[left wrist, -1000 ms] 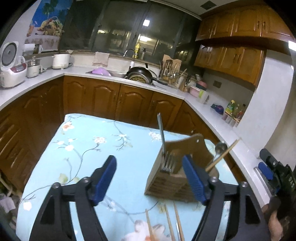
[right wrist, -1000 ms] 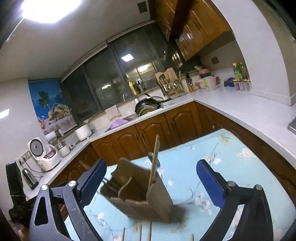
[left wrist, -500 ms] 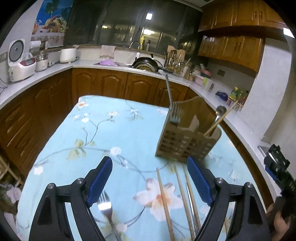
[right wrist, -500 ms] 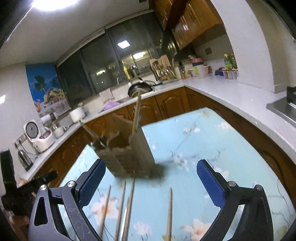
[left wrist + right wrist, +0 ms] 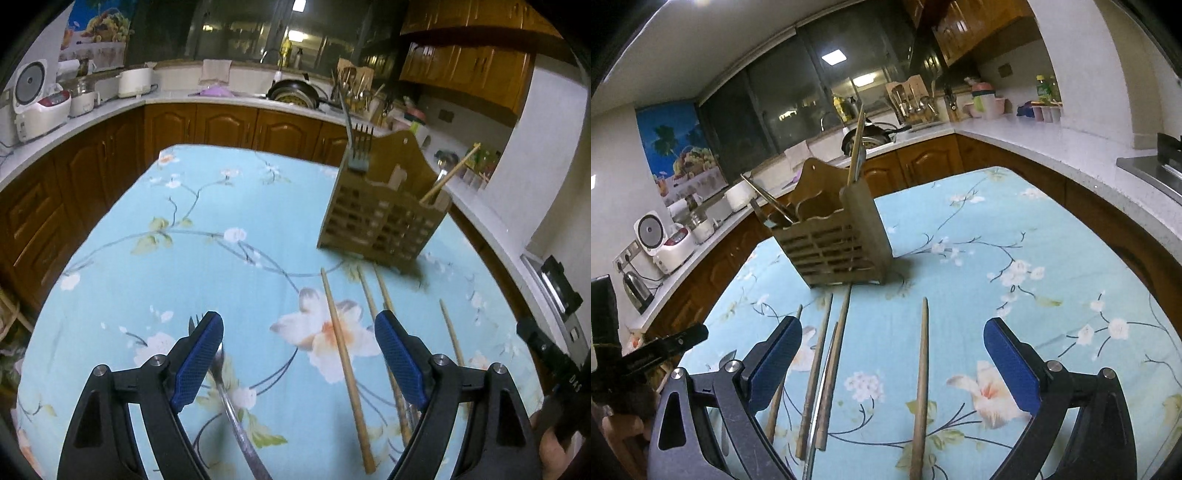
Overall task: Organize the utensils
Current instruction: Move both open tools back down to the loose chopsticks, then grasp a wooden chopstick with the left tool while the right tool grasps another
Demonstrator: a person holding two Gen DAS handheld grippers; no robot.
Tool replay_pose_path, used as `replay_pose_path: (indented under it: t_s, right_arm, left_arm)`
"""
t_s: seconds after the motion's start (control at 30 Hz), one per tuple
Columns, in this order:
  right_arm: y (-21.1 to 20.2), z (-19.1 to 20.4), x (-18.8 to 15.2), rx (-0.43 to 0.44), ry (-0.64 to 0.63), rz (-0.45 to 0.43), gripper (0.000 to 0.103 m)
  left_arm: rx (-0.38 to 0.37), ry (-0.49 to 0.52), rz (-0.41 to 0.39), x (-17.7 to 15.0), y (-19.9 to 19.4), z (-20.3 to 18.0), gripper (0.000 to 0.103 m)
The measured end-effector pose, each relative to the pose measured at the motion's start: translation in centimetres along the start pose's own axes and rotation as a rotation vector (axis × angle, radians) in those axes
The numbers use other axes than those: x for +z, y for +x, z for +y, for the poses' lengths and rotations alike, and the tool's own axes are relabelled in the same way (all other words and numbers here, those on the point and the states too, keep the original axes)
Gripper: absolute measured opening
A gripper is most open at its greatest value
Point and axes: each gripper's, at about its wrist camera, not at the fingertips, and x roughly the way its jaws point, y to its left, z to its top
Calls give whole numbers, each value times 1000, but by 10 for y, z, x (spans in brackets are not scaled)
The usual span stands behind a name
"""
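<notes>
A slatted wooden utensil holder [image 5: 384, 214] [image 5: 834, 236] stands on the blue floral tablecloth [image 5: 221, 258] [image 5: 997, 280]; it holds a fork [image 5: 358, 147], a spoon and a chopstick [image 5: 448, 173]. Several wooden chopsticks [image 5: 345, 365] [image 5: 921, 384] lie flat in front of it. A metal fork [image 5: 232, 402] lies by the left finger of my left gripper [image 5: 299, 354], which is open, empty and above the cloth. My right gripper [image 5: 892, 363] is open and empty above the chopsticks.
Wooden cabinets and a white counter [image 5: 221, 99] [image 5: 1052, 136] ring the table, with rice cookers [image 5: 37, 99], a pan [image 5: 295, 92] and a utensil rack [image 5: 912, 99]. The other gripper shows at each view's edge [image 5: 554, 354] [image 5: 646, 354].
Both grippers have pulled back from the holder and tilted down, so the chopsticks and the loose fork on the cloth have come into view. Both stayed open.
</notes>
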Motion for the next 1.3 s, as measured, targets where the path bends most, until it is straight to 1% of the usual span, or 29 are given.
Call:
replay_pose_path:
  t_s: [0.3, 0.37, 0.47, 0.57, 0.63, 0.7, 0.73, 0.77, 0.8, 0.83, 0.9, 1.07, 1.13, 1.27, 1.3]
  right_arm:
    - [9, 1, -3, 3, 2, 31, 100]
    - [12, 2, -3, 6, -3, 39, 100]
    - [18, 5, -2, 12, -14, 51, 100]
    - [27, 7, -1, 19, -24, 72, 98]
    - [34, 9, 0, 27, -29, 88, 91]
    - [44, 11, 2, 33, -39, 115, 76]
    - [50, 12, 3, 37, -41, 131, 71]
    - [56, 13, 4, 44, -41, 151, 61]
    - [63, 14, 5, 52, -43, 170, 54]
    - [69, 15, 6, 59, -43, 184, 52]
    - [85, 20, 9, 80, -43, 215, 42]
    - [126, 36, 18, 110, -51, 285, 30]
    - [140, 42, 20, 114, -64, 307, 29]
    - [172, 56, 19, 106, -109, 363, 24]
    - [178, 58, 18, 96, -122, 378, 21]
  left_arm:
    - [2, 5, 35, 4, 8, 1, 84]
    - [-8, -4, 45, 4, 11, 2, 84]
    - [-20, -9, 68, 7, 20, 1, 83]
    - [-21, 8, 98, 11, 31, -1, 82]
    - [-21, 21, 112, 15, 42, -5, 81]
    - [-30, 33, 126, 19, 52, -10, 76]
    - [-35, 40, 138, 21, 57, -12, 70]
    - [-39, 49, 152, 24, 63, -14, 63]
    - [-41, 54, 161, 26, 69, -16, 60]
    - [-43, 59, 172, 28, 75, -18, 58]
    - [-39, 62, 186, 33, 87, -20, 56]
    - [-43, 55, 222, 43, 113, -20, 49]
    - [-43, 56, 232, 46, 122, -22, 48]
    - [-42, 62, 256, 50, 138, -23, 44]
    - [-49, 64, 265, 51, 142, -23, 43]
